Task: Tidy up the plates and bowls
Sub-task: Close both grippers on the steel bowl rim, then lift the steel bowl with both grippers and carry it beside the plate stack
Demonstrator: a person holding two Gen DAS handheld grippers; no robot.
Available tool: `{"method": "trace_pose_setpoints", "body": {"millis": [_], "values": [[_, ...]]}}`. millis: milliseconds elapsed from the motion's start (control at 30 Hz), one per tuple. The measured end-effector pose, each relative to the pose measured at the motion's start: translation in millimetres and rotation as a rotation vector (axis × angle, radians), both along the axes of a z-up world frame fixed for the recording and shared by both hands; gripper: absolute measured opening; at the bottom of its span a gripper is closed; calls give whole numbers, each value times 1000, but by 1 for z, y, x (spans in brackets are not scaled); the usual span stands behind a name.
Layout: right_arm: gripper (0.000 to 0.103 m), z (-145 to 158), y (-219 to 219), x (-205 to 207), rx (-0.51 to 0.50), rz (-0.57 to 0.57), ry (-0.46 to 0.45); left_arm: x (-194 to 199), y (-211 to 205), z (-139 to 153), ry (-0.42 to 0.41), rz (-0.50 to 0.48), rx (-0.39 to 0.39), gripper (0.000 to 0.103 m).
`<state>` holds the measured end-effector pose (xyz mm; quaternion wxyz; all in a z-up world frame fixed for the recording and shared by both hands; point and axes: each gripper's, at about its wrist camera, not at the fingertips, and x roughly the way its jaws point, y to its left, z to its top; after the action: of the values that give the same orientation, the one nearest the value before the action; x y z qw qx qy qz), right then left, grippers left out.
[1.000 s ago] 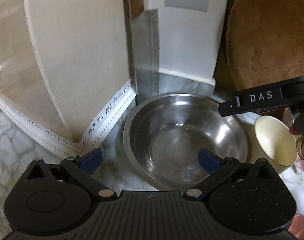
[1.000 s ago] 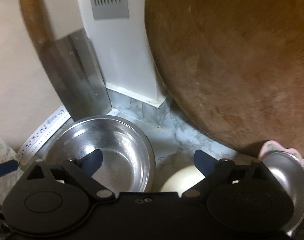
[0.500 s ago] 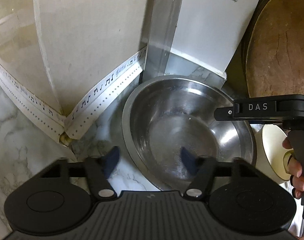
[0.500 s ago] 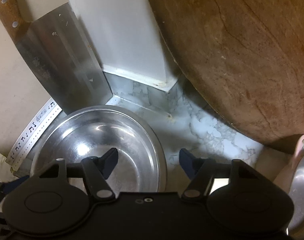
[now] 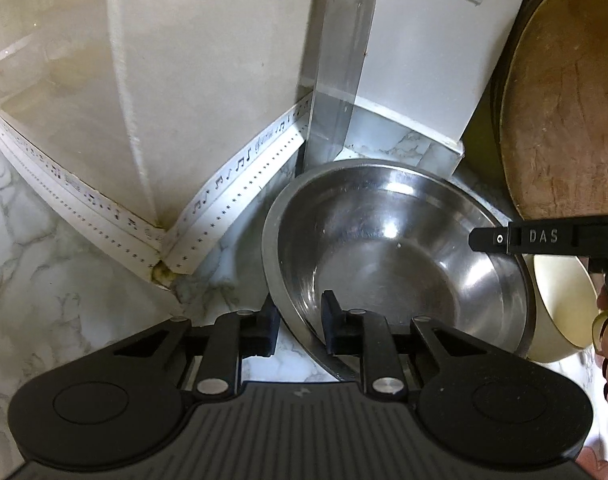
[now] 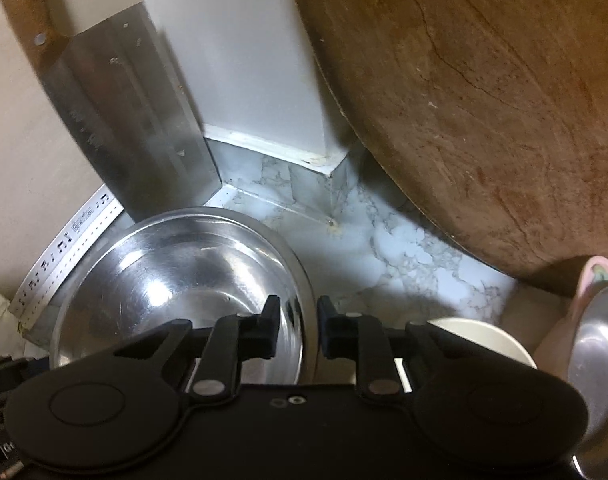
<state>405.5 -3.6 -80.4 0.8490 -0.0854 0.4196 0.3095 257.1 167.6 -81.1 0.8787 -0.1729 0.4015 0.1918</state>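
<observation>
Marble-patterned counter [image 5: 44, 280], white with grey veins, straight below. Cream wall [image 5: 208, 80] ahead and to the left, edged at its foot with white tape [image 5: 240, 184] printed with music notes. White box [image 5: 424, 60] with a grey vent ahead. Big round wooden board [image 6: 484, 100] leaning up on the right. Cleaver blade [image 6: 136, 120] propped in the corner.

cream bowl [image 6: 488, 340] half behind gripper

Empty steel bowl [image 5: 384, 248] upright on marble, cream bowl [image 5: 560, 312] just beside.
</observation>
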Motion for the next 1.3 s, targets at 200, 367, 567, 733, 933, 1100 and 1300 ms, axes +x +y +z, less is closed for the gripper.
{"method": "trace_pose_setpoints", "body": {"millis": [200,367,567,733,933,1100,1300], "values": [[20,12,-8,-25,14,6,-11,-24,-2,15,-1,-32,25,21],[20,29,-15,-55,36,10,-16,-53,1,30,-7,-60,26,21],[20,50,-17,-100,60,18,-34,-95,8,48,-24,-69,41,21],[20,61,-14,-139,80,35,-38,-129,22,54,-28,-46,32,21],[20,61,-8,-186,101,56,-28,-165,34,58,-28,-39,49,21],[20,49,-8,-216,99,56,-7,-188,36,50,-22,-61,58,21],[20,24,-18,-241,84,17,6,-196,27,33,-19,-90,62,21]]}}
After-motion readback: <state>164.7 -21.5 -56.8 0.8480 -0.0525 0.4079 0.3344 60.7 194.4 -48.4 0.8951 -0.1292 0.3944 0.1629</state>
